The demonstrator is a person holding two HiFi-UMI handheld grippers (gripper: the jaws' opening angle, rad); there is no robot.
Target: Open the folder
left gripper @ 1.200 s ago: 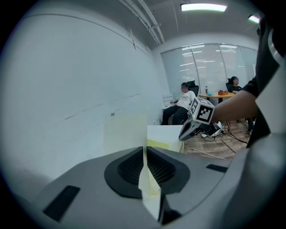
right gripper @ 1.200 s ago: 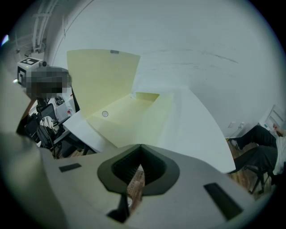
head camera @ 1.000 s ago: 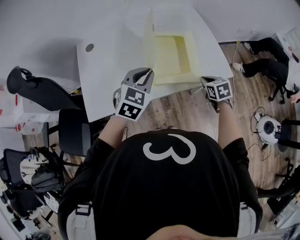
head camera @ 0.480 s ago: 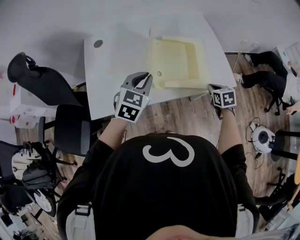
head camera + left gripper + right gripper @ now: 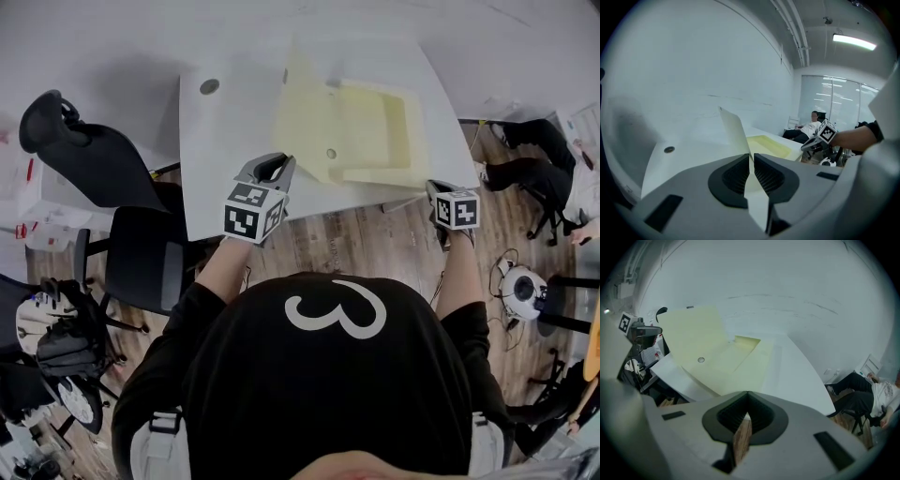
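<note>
A pale yellow folder (image 5: 375,131) lies on the white table (image 5: 225,141). Its front cover (image 5: 305,112) stands lifted and leans to the left, with a round snap (image 5: 330,153) on it. My left gripper (image 5: 281,161) is shut on the cover's near edge. In the left gripper view the thin sheet (image 5: 733,133) runs up from between the closed pads of the left gripper (image 5: 751,157). My right gripper (image 5: 448,195) hangs at the table's front right corner, beside the folder and apart from it. In its own view the right gripper (image 5: 747,414) is shut on nothing, and the open folder (image 5: 736,362) lies ahead.
A round cable hole (image 5: 209,86) is in the table at the far left. Black office chairs (image 5: 84,178) stand left of the table. A person (image 5: 539,150) sits on the right. A white round device (image 5: 522,286) rests on the wooden floor.
The left gripper moved left and slightly down with the cover. The cover swung from nearly upright to leaning left, so the folder's inside is wider open. The right gripper stayed at the table corner.
</note>
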